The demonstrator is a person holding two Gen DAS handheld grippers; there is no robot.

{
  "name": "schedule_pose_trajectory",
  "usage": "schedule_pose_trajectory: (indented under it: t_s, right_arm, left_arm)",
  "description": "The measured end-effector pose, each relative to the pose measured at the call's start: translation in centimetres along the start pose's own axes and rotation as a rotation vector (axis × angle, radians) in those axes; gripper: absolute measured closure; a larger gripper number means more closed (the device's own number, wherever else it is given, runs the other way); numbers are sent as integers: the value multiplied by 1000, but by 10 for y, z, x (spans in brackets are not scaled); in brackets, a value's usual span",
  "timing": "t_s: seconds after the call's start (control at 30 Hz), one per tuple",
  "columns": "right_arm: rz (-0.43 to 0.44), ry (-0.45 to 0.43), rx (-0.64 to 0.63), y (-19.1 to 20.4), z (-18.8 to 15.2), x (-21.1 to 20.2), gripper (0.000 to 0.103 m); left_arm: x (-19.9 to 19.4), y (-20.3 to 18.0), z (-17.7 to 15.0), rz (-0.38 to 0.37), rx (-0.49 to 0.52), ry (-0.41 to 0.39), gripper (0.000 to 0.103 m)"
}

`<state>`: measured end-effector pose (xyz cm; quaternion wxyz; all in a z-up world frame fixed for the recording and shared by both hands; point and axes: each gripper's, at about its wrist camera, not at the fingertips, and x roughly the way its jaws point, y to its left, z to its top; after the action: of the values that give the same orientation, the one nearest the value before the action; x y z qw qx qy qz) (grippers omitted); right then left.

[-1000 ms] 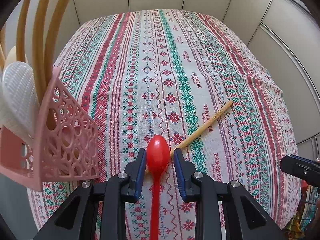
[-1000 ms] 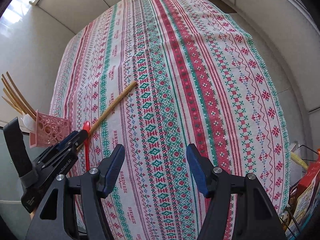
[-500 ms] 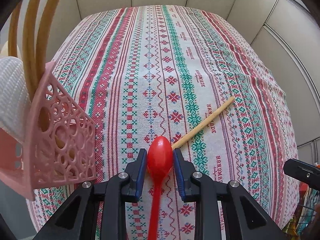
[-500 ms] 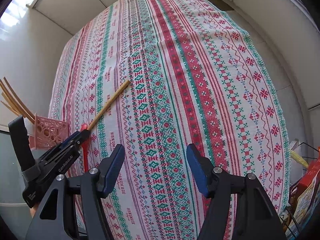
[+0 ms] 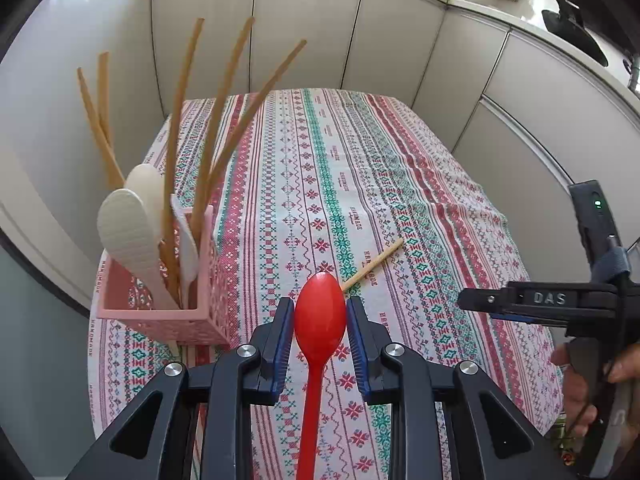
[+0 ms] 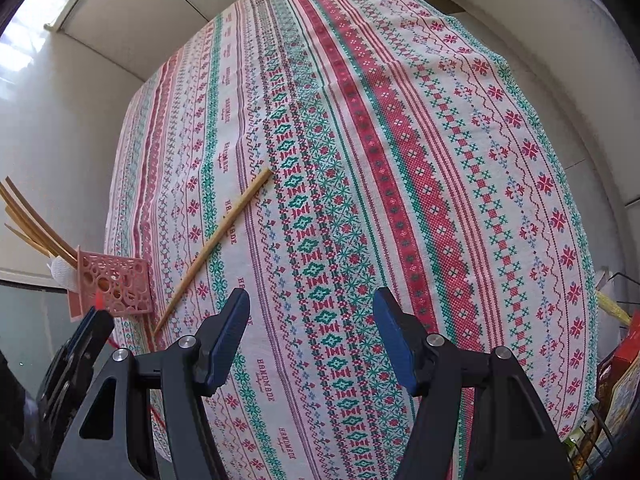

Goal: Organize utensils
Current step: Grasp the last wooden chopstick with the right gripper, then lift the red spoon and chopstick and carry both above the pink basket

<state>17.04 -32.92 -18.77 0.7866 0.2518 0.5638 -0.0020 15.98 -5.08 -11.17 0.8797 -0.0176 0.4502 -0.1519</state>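
My left gripper point(image 5: 320, 316) is shut on a red plastic spoon point(image 5: 319, 320), bowl forward, held above the patterned tablecloth. A pink lattice utensil basket point(image 5: 168, 312) stands just left of it, holding several wooden chopsticks and white rice paddles point(image 5: 128, 236). One wooden chopstick point(image 5: 374, 264) lies on the cloth beyond the spoon; it also shows in the right wrist view point(image 6: 216, 240). My right gripper point(image 6: 312, 336) is open and empty above the cloth, right of the basket point(image 6: 114, 286).
The table's cloth point(image 6: 400, 160) reaches to pale cabinet walls point(image 5: 312, 32) at the back and right. A wire rack with boxes point(image 6: 616, 380) stands off the table's right edge. The right gripper shows at the right of the left wrist view point(image 5: 536, 304).
My left gripper has lifted with the red spoon and tilted up, so the basket now sits lower and further off. The right gripper has moved closer to the chopstick.
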Motion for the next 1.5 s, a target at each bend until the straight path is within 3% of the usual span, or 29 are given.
schedule_pose_trajectory:
  t_s: [0.23, 0.37, 0.57, 0.8, 0.93, 1.1, 1.37, 1.5]
  right_arm:
    - [34, -8, 65, 11, 18, 25, 38]
    - [53, -3, 79, 27, 29, 42, 52]
    - [44, -7, 99, 47, 41, 62, 67]
    - [-19, -36, 90, 59, 56, 75, 75]
    - [-78, -46, 66, 64, 63, 79, 87]
    - [-93, -36, 20, 66, 65, 80, 88]
    - [-34, 98, -101, 66, 57, 82, 92]
    - [-77, 143, -166, 76, 50, 83, 90]
  left_arm:
    - [-43, 27, -1, -38, -54, -97, 76]
    - [-59, 43, -2, -60, -86, -128, 76]
    - [-71, 60, -1, -76, -114, -163, 76]
    - [-72, 75, -4, -80, -150, -162, 76]
    - [-71, 81, -5, -74, -159, -166, 76]
    - [-69, 79, -6, -63, -160, -156, 76]
    - [-66, 79, -5, -44, -168, -148, 76]
    - [-66, 78, -5, -43, -171, -155, 76]
